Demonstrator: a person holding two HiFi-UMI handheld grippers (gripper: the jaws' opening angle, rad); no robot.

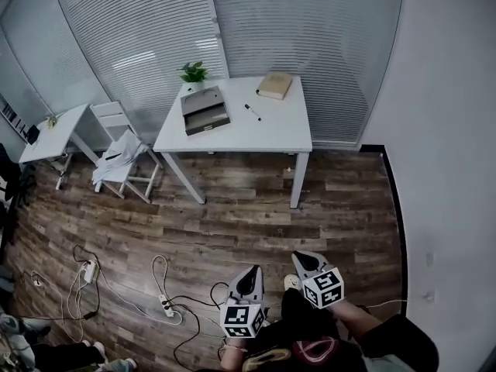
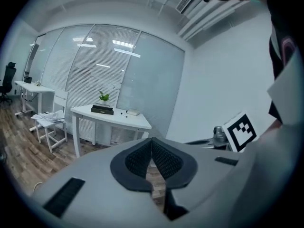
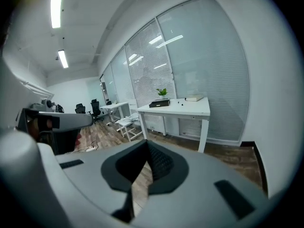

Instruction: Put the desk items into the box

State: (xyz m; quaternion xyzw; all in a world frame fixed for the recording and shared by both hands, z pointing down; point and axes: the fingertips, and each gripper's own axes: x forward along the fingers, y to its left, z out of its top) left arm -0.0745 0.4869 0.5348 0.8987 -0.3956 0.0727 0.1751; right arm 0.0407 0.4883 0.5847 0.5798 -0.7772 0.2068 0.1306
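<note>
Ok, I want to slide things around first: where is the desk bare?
Bare on the desk: the whole near edge, and the right side between pen and edge, in front of the book. Crowded: back left, where plant and box sit close.

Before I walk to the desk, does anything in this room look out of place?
Yes. Loose cables and a power strip sprawl over the wooden floor on the left, a possible trip risk. A white cloth hangs crumpled over the chair. On the desk, nothing looks spilled or damaged.
</note>
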